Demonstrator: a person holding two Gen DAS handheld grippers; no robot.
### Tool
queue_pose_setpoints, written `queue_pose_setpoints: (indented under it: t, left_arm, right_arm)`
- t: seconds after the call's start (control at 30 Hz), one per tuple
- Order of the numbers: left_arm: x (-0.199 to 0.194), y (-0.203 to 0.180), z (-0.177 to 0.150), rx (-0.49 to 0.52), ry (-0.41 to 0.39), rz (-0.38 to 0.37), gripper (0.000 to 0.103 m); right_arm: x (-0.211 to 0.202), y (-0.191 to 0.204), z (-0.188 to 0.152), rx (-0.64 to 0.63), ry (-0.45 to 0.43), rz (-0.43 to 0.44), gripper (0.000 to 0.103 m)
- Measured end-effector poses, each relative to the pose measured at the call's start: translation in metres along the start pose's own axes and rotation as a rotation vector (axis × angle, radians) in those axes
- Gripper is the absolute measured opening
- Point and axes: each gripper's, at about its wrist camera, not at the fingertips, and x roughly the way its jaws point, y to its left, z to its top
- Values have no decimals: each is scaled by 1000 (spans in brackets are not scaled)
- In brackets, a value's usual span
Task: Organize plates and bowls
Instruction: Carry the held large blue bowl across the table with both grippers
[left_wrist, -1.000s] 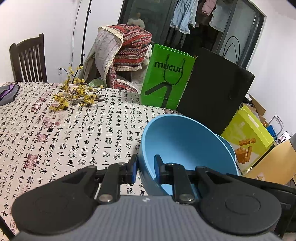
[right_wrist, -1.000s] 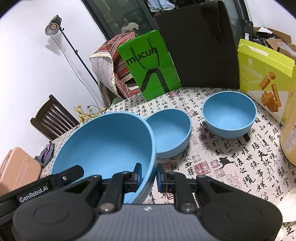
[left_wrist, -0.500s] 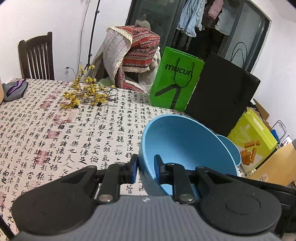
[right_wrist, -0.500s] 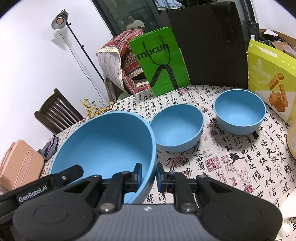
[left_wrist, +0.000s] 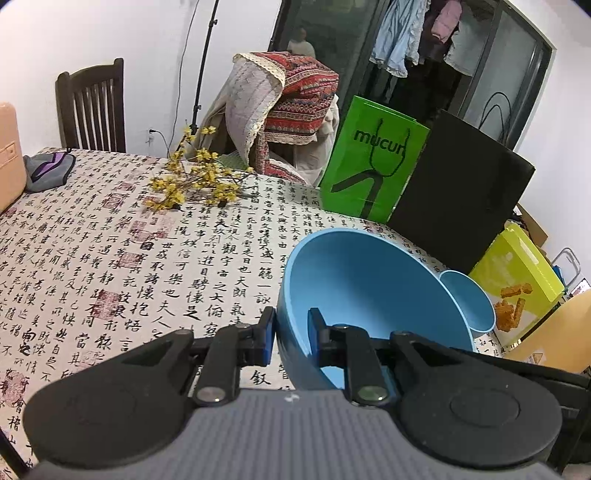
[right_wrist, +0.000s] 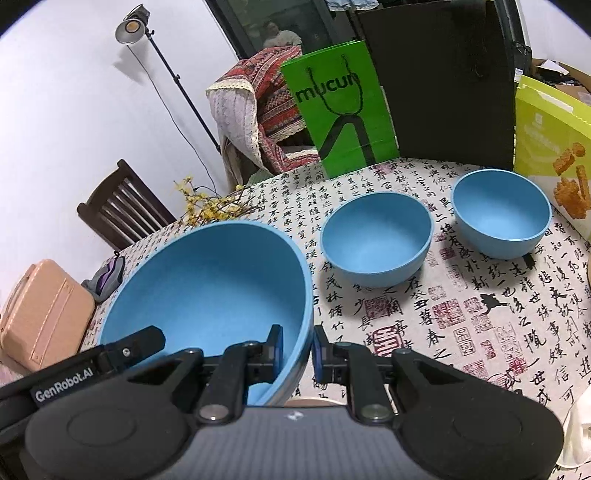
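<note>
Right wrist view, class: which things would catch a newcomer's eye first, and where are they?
A large blue bowl fills the near left, its rim pinched by both the right tongs and the left tongs. Two smaller blue bowls sit on the calligraphy tablecloth beyond, before a bright green bag.

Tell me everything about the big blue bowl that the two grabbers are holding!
The big blue bowl is plain light blue, smooth and matte like plastic, round and deep, with nothing inside. It is tilted and held above the table's printed cloth. The left gripper pinches one side of its rim and the right gripper pinches the opposite side, one finger inside the rim and one outside. It is the largest of the three blue bowls.
</note>
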Motion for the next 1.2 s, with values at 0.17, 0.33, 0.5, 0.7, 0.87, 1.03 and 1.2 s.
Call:
queue_pose_setpoints:
  t: [0.17, 0.33, 0.5, 0.7, 0.87, 1.03, 1.2]
  left_arm:
    - [-2, 12, 0, -19, -2, 18, 19]
    - [-5, 23, 1, -36, -3, 36, 19]
    - [-7, 34, 2, -52, -6, 54, 19]
    - [-9, 44, 3, -68, -11, 71, 19]
    - [-10, 51, 4, -76, -21, 82, 19]
    - [-12, 60, 7, -86, -29, 91, 19]
    - [-13, 68, 10, -93, -37, 101, 19]
  right_arm:
    - [6, 11, -3, -18, 14, 13, 16]
    - [12, 20, -4, -34, 30, 26, 16]
    - [18, 31, -5, -53, 46, 41, 16]
    - [26, 41, -5, -75, 59, 56, 16]
    - [31, 49, -4, -90, 66, 66, 16]
    - [36, 57, -3, -104, 72, 75, 16]
    - [41, 66, -3, -118, 73, 88, 16]
